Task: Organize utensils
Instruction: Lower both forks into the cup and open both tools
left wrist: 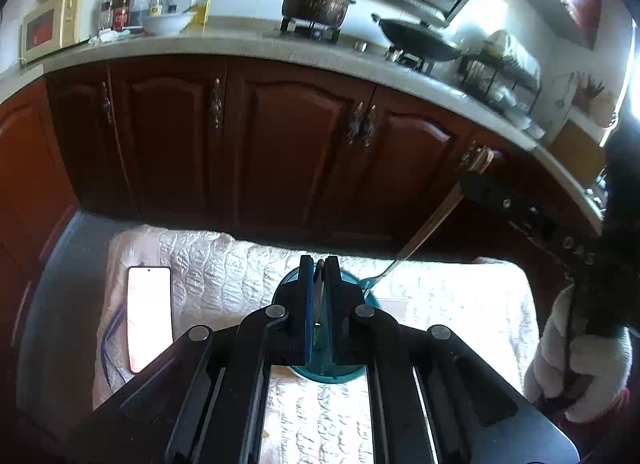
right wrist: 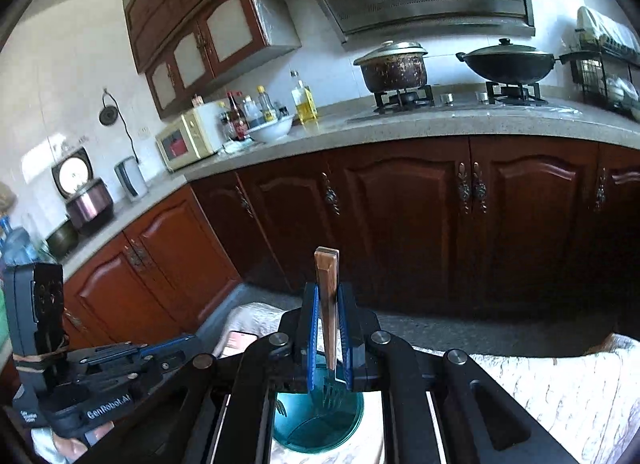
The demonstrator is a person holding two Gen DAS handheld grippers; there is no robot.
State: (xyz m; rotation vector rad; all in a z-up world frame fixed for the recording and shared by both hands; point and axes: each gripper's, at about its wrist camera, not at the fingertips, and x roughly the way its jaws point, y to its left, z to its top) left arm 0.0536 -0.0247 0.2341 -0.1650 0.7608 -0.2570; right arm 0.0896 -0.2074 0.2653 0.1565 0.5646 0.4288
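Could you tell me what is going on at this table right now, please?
A person is sorting utensils with handheld tongs. The right tongs are shut on a wooden-handled fork, tines down over the teal cup on the quilted cloth. The left tongs grip the cup's rim, apparently steadying it. A phone lies on the cloth nearby.

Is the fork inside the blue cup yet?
Partly. The fork hangs upright in the right gripper, tines dipping into the cup.
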